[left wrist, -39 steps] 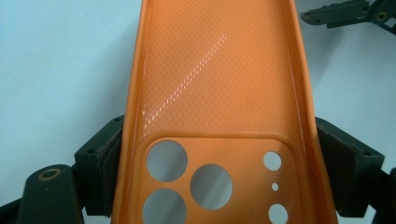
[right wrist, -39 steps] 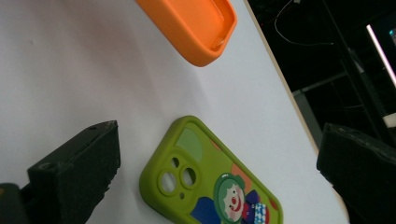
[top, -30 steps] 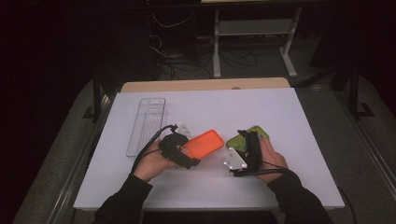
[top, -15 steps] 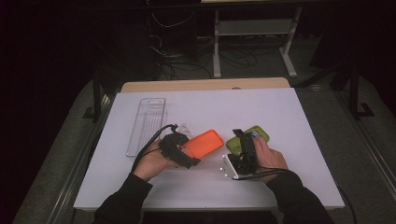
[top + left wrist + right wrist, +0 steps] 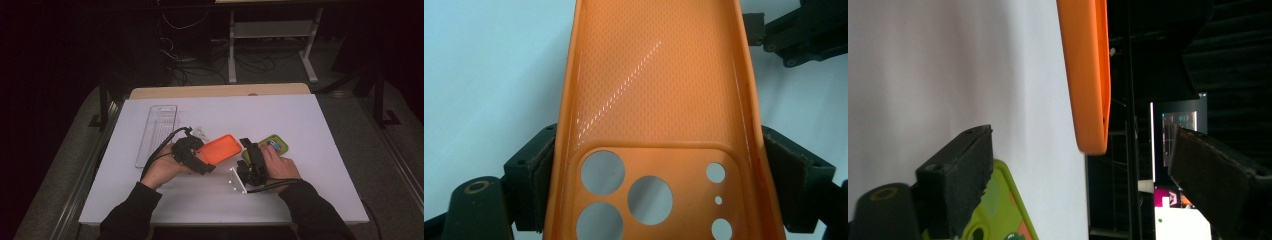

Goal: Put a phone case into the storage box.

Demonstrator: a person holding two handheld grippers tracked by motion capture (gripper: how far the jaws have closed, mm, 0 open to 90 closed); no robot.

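An orange phone case [image 5: 222,148] is held above the white table, and my left gripper [image 5: 205,157] is shut on its camera-hole end. In the left gripper view both pads [image 5: 536,165] press the side walls of the orange case [image 5: 654,75], around my left gripper [image 5: 659,137]. A green phone case [image 5: 275,144] lies flat to the right, with my right gripper [image 5: 252,150] at its left edge. In the right gripper view my right gripper [image 5: 1078,134] is open. Its jaws have just been closing a little, with only a corner of the green case [image 5: 1003,210] low between them, untouched by the pads. The orange case's end [image 5: 1088,75] hangs farther off.
A clear plastic tray [image 5: 157,131] lies at the left of the white table [image 5: 300,115], with a small clear piece [image 5: 201,133] beside it. Beyond the table's far wooden edge the room is dark, with cables and a white stand [image 5: 270,30].
My right gripper has shifted a little to the left and uncovered more of the green case. My left gripper and the orange case have stayed in place.
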